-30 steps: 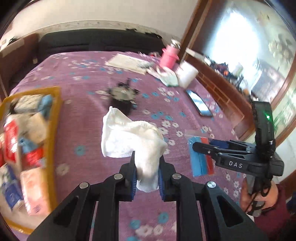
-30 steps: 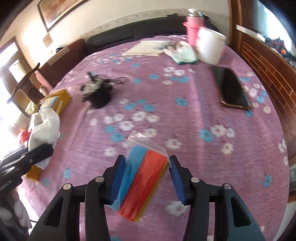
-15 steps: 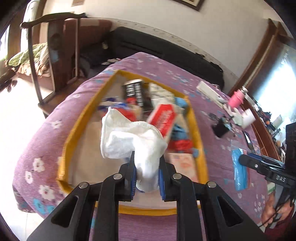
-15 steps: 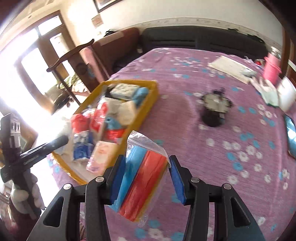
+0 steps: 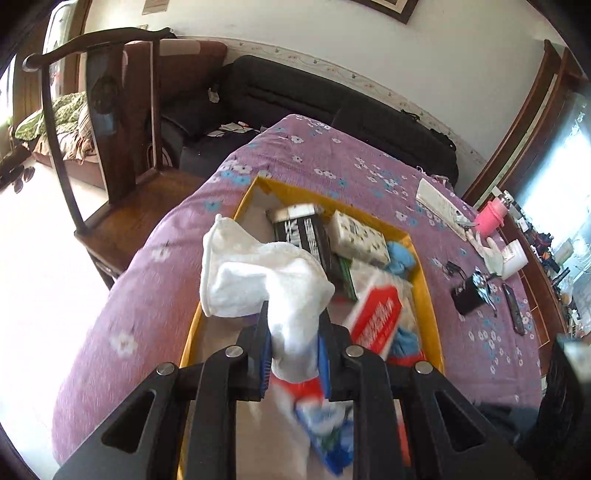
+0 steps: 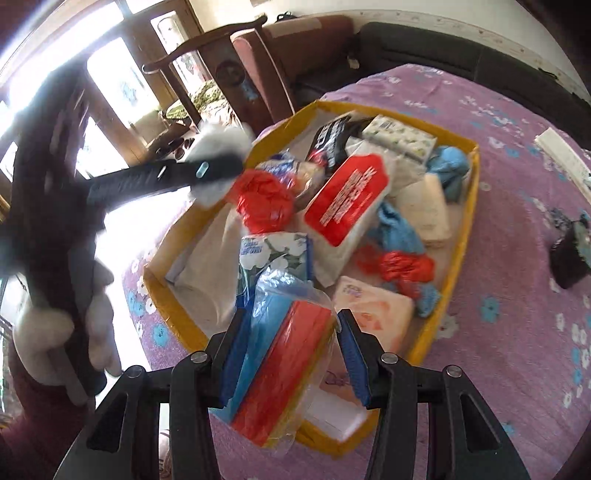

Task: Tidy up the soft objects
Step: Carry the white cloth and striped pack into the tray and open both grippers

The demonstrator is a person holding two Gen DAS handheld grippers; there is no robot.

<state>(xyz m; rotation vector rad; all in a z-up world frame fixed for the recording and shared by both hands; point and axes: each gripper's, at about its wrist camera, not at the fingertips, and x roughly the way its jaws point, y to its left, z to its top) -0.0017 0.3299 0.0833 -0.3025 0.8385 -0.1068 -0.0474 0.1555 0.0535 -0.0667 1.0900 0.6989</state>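
Now the left tool pinches a white cloth; the right tool grips a bagged sponge pack, yellow box beneath both.

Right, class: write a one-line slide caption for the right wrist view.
Right gripper holds a clear bag of blue and red cloths above the crowded yellow box.

A lived-in home room: a floral purple tablecloth, a dark sofa, a carved wooden chair, a framed picture on the wall.
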